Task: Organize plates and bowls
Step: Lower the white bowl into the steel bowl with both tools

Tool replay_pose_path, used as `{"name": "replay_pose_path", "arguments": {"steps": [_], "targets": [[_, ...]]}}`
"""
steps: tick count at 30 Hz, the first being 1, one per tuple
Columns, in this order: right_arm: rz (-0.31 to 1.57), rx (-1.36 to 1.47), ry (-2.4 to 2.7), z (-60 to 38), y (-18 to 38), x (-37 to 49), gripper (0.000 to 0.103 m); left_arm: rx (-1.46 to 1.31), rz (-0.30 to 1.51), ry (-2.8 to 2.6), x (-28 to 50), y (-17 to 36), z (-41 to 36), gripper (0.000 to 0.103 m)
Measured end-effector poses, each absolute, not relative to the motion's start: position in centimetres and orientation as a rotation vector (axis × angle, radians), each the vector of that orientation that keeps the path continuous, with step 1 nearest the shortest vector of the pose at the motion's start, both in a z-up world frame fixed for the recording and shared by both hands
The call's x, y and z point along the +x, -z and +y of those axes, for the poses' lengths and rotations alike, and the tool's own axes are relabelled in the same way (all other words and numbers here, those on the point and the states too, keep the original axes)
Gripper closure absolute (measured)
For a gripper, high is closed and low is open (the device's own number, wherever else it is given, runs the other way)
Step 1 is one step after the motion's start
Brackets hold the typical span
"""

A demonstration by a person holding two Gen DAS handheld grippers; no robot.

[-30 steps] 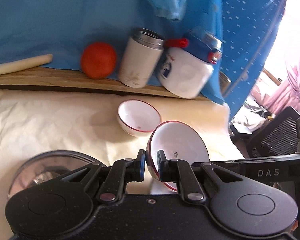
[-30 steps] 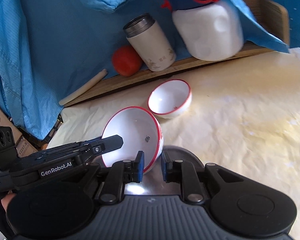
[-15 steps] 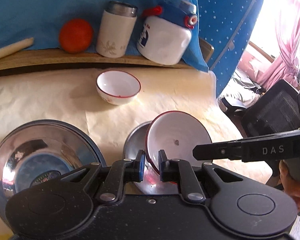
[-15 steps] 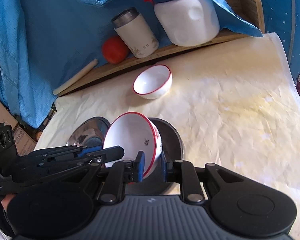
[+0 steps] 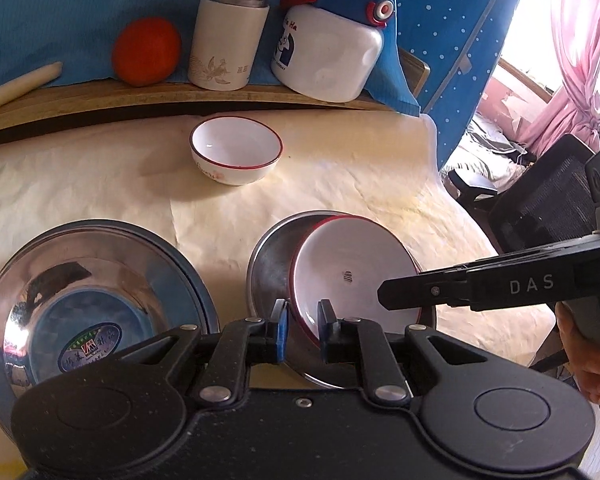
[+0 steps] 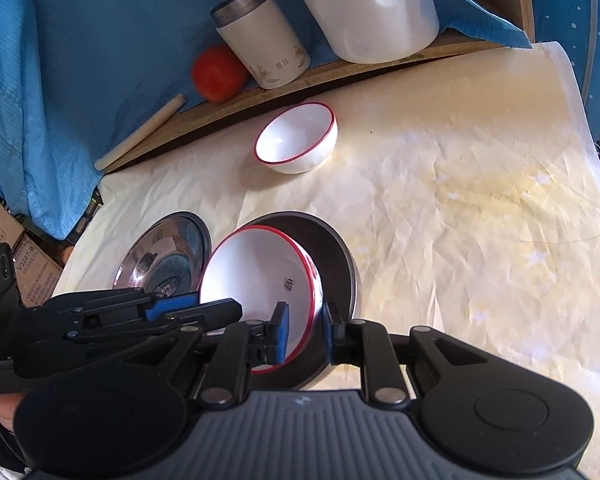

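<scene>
Gripping from both sides, that was the picture: the left gripper (image 5: pixel 302 328) had its pads clamped on the near-left rim of the tilted bowl (image 5: pixel 352 264), and the right gripper (image 6: pixel 303 332) was pinched shut on the rim at the opposite side, red edge caught between its blue pads. The tilted bowl, white w/ a red rim, leaned steeply, its open side turned toward the left wrist cam, its lower edge down inside the small steel bowl (image 5: pixel 268 264); whether it actually touched the metal there I couldn't tell. A small dark mark sat near the middle of its inside. Just left of that, the big steel bowl (image 5: pixel 92 288) lay on the cream paper (image 5: pixel 100 184), a round sticker showing at its bottom, nothing else in it. Further back on the paper, well apart from the steel pair, the spare bowl (image 5: pixel 236 152) stood upright, same white w/ red rim. Behind it ran a wooden shelf (image 5: pixel 100 92) carrying, left to right, a pale stick (image 5: pixel 20 84), a red-orange fruit (image 5: pixel 146 50), a white flask (image 5: pixel 228 40) w/ a metal top, and a white jug (image 5: pixel 328 52) w/ a blue cap, all against blue cloth (image 5: pixel 80 0). A hand (image 5: pixel 584 352) showed at the right gripper's handle, a dark chair (image 5: pixel 548 200) beyond the table edge. A cardboard box (image 6: pixel 28 268) sat off the table's left side.
</scene>
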State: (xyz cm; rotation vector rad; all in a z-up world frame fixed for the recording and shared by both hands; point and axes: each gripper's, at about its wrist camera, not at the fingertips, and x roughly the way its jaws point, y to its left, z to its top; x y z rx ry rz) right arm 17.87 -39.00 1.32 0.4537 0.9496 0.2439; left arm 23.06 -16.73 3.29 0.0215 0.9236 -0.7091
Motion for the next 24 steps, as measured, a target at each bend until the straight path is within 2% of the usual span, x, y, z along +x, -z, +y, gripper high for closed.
{"name": "replay_pose_path", "arguments": {"steps": [24], "targets": [[1.018,0.387,-0.250,-38.6,-1.6,19.5,0.083,0.036,0.948,0.723,23.3,-3.3,-17.0,0.085]]}}
